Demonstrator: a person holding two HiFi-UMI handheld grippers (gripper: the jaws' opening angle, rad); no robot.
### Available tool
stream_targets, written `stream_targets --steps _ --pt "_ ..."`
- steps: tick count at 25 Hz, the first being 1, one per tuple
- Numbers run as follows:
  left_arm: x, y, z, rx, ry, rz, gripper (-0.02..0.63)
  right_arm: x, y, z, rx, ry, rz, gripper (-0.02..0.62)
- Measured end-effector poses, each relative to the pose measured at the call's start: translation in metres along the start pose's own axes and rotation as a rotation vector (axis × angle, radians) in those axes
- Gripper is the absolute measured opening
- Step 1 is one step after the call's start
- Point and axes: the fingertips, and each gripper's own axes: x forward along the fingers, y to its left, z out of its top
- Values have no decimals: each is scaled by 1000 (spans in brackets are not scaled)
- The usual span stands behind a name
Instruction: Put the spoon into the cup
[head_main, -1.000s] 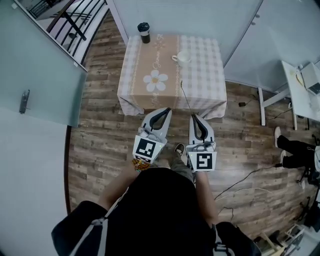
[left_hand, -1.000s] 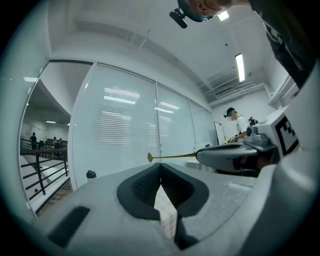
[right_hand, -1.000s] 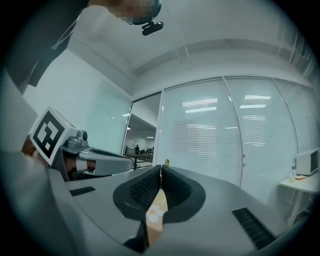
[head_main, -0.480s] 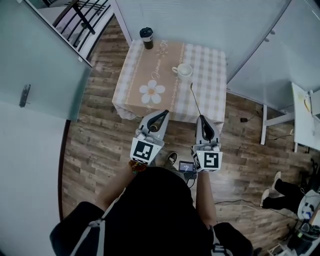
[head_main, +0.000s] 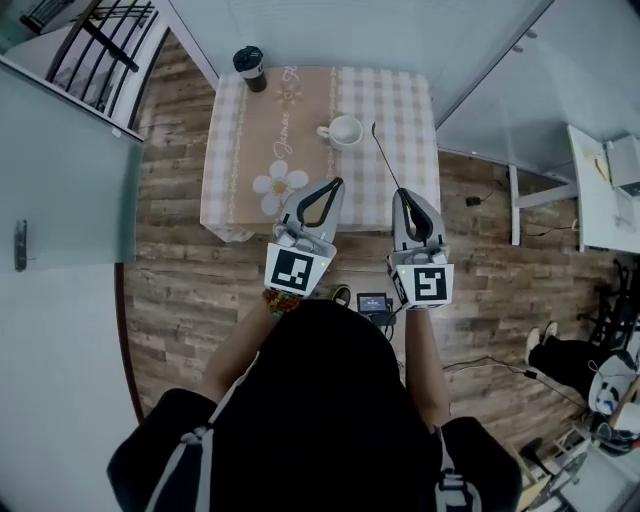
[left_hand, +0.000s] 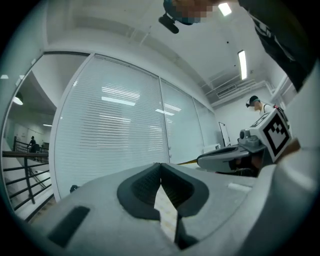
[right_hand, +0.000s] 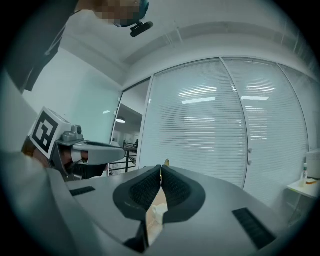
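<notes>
Clamping the spoon (head_main: 386, 158), right gripper (head_main: 403, 193) holds it beside the cup (head_main: 346, 131)

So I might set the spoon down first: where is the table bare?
The left half of the table is bare, from the tumbler at the far left corner down to the near edge. The far right corner beyond the cup is free too. Tightest is right of the cup, where the spoon held by the right gripper hangs.

The right tongs (right_hand: 160, 169) are hiding most of the thin, dark, long-handled spoon (head_main: 385, 156), with only its tip peeking out above them. From the head view, its bowl end is appearing too small to tell.
</notes>
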Motion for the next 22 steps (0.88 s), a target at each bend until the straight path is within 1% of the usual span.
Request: stream_targets --steps 2,5,7,9,10,11,13,15,17,19,20,22 --pt "16 14 1 9 -18 -44 17 18 -2 3 -22 14 -13 9" --pt "33 37 -7 7 -16 -119 17 44 -1 0 -56 51 -52 9" --pt "41 53 -12 7 -24 -154 17 60 0 -4 -75 81 -74 9" --pt "45 69 -17 -34 -24 -168 17 75 2 -7 -102 108 -72 9" --pt "47 77 -22 -46 -10 -182 17 83 2 -8 -107 117 -83 9" --pt "51 82 -27 -42 9 -208 17 89 -2 -8 -101 122 -108 9" --pt "59 84 -36 -4 27 -281 17 93 -11 -8 -69 139 -166 9" --pt "61 80 -36 -7 25 -322 17 92 -20 -12 -50 143 -190 9" --pt "64 82 -35 -8 15 -326 17 97 -25 -16 -60 140 -184 9" --pt "71 83 -37 4 10 -333 17 104 -29 -18 -97 157 -169 9" --pt "74 81 -37 4 3 -340 17 106 -30 -18 -133 164 -156 9" --pt "73 75 -39 -24 -4 -360 17 106 -27 -23 -226 199 -125 9"
